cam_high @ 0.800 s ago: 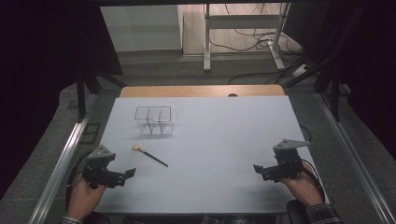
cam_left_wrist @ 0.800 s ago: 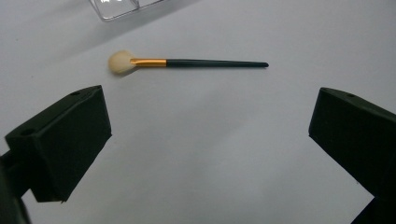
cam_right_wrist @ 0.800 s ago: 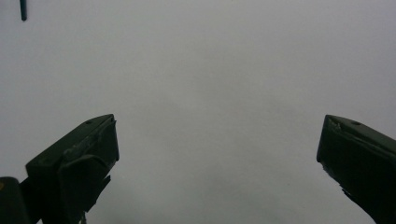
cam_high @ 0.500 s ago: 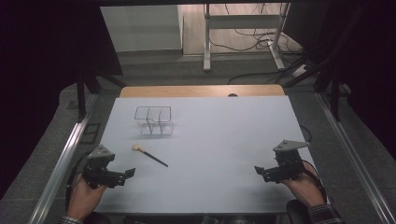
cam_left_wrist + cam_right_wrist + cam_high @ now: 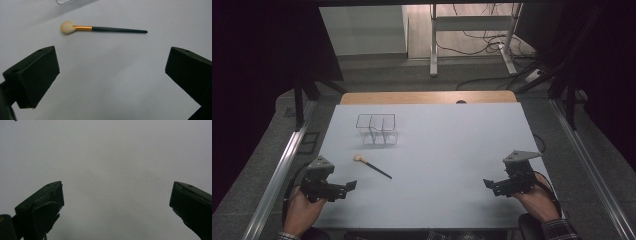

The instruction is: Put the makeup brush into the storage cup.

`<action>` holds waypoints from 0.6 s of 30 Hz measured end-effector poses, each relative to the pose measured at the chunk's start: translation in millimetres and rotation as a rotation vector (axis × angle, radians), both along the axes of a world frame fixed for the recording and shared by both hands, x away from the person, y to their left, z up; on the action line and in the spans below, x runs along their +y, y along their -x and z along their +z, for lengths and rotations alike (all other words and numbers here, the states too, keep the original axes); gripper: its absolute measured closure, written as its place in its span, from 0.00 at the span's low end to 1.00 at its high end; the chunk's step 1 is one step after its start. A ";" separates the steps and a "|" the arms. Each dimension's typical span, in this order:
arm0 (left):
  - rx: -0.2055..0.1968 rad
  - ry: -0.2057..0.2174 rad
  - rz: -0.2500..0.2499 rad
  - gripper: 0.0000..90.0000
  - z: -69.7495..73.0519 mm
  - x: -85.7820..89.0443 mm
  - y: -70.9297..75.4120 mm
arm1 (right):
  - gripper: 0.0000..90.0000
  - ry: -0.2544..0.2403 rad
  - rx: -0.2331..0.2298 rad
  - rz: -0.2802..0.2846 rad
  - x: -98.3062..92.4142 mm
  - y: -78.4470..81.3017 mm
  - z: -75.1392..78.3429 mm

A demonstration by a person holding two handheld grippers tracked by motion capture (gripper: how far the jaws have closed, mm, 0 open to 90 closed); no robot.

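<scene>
A makeup brush (image 5: 372,166) with a pale head, gold ferrule and thin black handle lies flat on the white table, left of the middle. In the left gripper view the same brush (image 5: 100,28) lies crosswise beyond the jaws. My left gripper (image 5: 349,187) rests near the table's front left corner, open and empty (image 5: 112,70), a short way in front of the brush. Behind the brush stands a clear acrylic organizer (image 5: 378,130) with dividers. At the front right, my right gripper (image 5: 487,183) is also open, its jaws wide over bare table (image 5: 116,200).
The white table (image 5: 452,150) has a wooden strip along its far edge. Metal rails run down both sides. Beyond the table, cables and a metal stand sit on the floor.
</scene>
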State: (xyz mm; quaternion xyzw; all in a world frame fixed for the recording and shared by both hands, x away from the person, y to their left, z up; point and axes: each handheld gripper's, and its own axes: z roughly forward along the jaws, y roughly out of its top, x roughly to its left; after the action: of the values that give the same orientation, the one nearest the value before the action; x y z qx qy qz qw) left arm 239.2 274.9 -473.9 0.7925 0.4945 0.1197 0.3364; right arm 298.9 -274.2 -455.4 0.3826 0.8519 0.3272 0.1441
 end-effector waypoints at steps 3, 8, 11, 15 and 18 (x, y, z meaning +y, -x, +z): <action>0.005 -0.005 0.004 0.00 -0.1 -0.5 -0.3 | 0.00 0.000 0.004 -0.003 0.8 -0.3 -0.2; 0.005 0.008 0.015 0.00 0.7 -0.6 -1.2 | 0.00 0.006 0.005 0.004 1.6 -0.4 -0.7; 0.004 0.026 0.011 0.00 1.5 -0.2 -1.9 | 0.00 0.009 0.005 0.005 2.0 -0.5 -1.2; 0.004 0.016 -0.009 0.00 2.4 -1.8 -3.4 | 0.00 0.009 0.006 0.009 2.4 -0.7 -1.3; 0.003 0.005 -0.021 0.00 3.1 -5.6 -7.0 | 0.00 0.018 0.006 0.012 3.2 -0.7 -1.6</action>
State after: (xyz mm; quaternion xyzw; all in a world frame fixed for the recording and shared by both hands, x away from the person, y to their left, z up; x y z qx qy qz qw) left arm 246.2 269.3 -470.8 0.7971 0.4868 0.1136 0.3389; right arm 299.6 -271.0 -457.1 0.3772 0.8575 0.3192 0.1432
